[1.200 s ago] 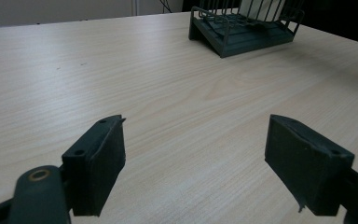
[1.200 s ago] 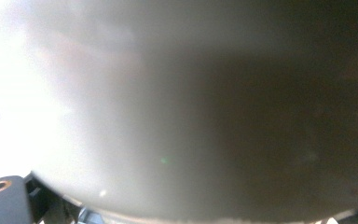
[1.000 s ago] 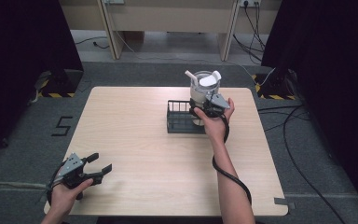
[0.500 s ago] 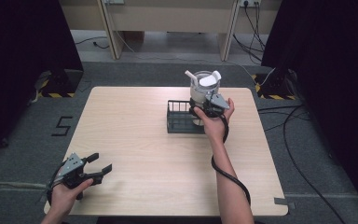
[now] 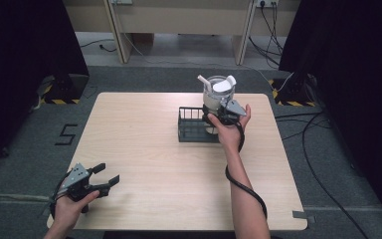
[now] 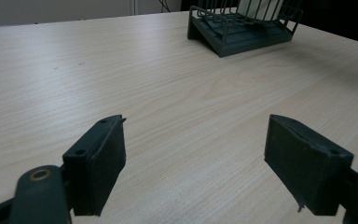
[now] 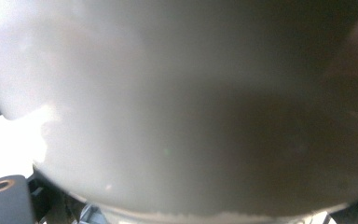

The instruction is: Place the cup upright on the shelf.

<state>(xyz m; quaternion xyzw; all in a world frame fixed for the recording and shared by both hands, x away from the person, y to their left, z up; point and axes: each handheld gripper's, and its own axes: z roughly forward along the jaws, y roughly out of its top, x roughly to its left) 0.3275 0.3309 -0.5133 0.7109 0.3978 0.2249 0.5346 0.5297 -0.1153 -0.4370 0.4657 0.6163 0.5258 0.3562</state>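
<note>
The right gripper (image 5: 222, 110) is at a white pitcher (image 5: 215, 94) above the dark wire rack (image 5: 191, 130) near the table's (image 5: 144, 149) far edge, apparently clamping it, though its jaws are hidden. The left gripper (image 5: 105, 178) rests spread wide at the near left corner.

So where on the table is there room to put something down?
Lots of bare table lies between the left gripper at the near left corner and the black rack. The near right part is bare too. It is crowded at the far right, where the right gripper meets the white jug by the rack.
</note>
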